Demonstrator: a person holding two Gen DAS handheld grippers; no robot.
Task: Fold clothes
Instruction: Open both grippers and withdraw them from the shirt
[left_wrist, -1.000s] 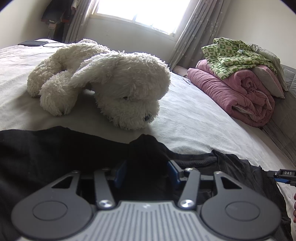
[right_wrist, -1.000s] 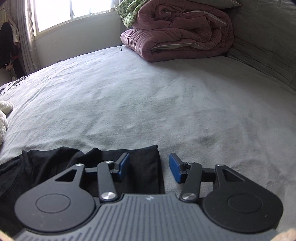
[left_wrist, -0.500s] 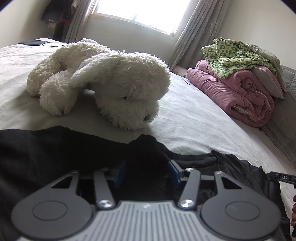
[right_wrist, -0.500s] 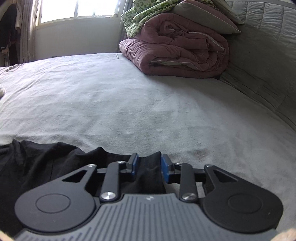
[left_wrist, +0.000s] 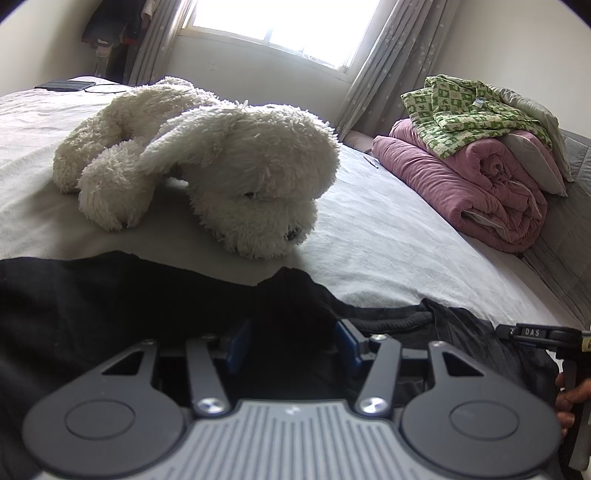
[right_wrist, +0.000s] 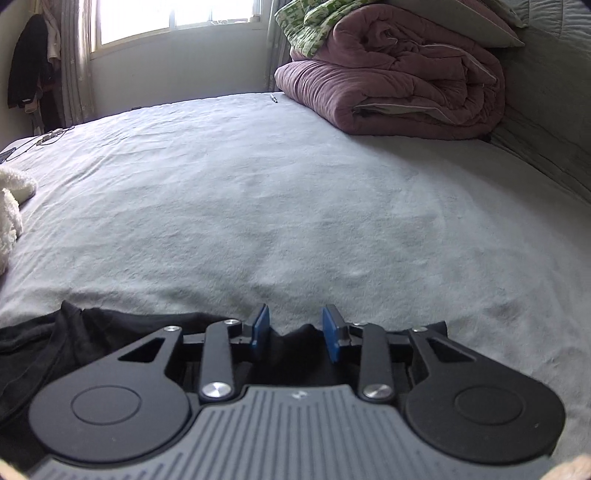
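Left gripper (left_wrist: 291, 345) spread over black garment (left_wrist: 110, 306); right gripper (right_wrist: 294, 328) spread (label "DAS" (left_wrist: 532, 332) readable to the left gripper's right).

Each gripper, the left gripper (left_wrist: 291, 345) and the right gripper (right_wrist: 295, 328), looks alike: a grey ribbed housing nearest the camera, flanked by two matt black round discs with a circle pressed into each. Two black link arms with silver screws run forward to blue pads (right_wrist: 260, 325). In the left wrist view the other tool's black bar at far right bears white letters "DAS".
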